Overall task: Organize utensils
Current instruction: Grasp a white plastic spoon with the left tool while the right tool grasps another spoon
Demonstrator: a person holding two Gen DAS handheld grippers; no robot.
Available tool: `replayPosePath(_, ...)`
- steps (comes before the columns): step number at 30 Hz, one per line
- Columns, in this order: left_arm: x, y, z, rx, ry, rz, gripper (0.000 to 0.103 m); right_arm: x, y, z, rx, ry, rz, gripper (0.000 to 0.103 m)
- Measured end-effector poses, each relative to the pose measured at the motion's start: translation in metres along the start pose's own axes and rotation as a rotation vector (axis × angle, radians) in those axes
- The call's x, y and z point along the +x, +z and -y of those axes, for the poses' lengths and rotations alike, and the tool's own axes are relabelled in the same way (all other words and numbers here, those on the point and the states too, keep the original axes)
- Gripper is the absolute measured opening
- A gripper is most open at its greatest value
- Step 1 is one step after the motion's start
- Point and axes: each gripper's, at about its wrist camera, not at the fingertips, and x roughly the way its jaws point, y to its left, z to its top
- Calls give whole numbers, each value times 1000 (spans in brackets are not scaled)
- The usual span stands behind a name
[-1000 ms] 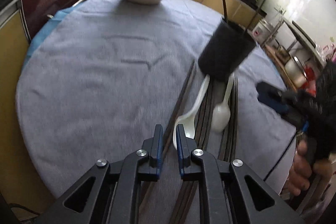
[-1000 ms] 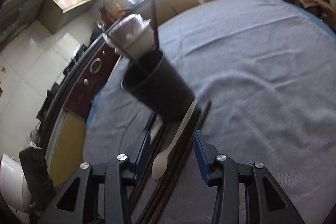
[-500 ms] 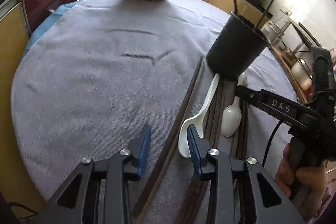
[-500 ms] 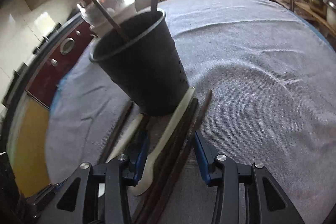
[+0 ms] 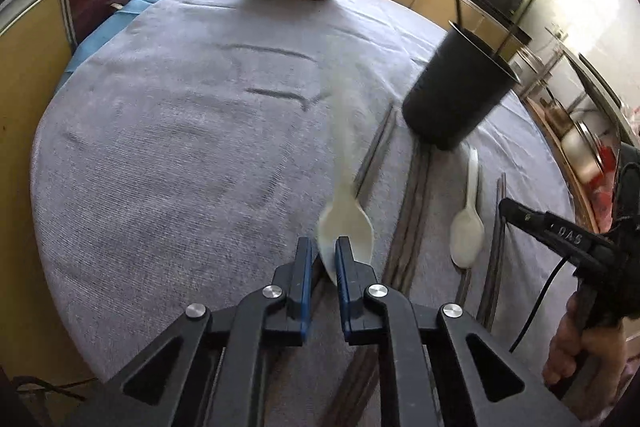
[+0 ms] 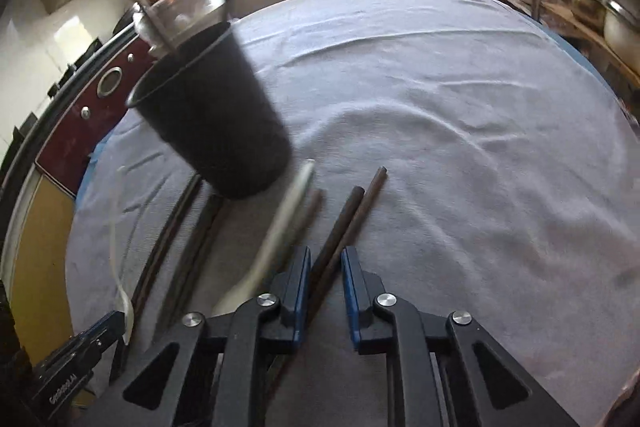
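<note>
Left gripper (image 5: 321,255): we have just closed its jaws onto the white spoon (image 5: 345,223) bowl.
Right gripper (image 6: 325,269): we have just narrowed its jaws around two dark chopsticks (image 6: 347,217).
Black cup (image 6: 212,115): ahead-left of right jaws.

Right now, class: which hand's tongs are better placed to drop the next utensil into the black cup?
Left. Its tongs have just closed on a white spoon, already lifted. The right tongs only straddle two chopsticks lying beside the black cup.

Both wrist cams angled down, close over grey-clothed table (image 5: 160,155); both see black cup (image 6: 216,119).
</note>
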Motion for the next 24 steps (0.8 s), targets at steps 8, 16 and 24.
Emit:
replayPosePath(8, -15, 19, 3, 50, -16, 29, 13, -12, 12, 22, 105, 143, 1, 21)
replayPosePath(16, 1, 58, -9, 0, -30, -7, 13, -1, 34, -6, -16, 175, 73, 21)
replayPosePath(24, 43, 91, 6, 7, -64, -94, 16, 39, 50, -27, -125, 90, 3, 22)
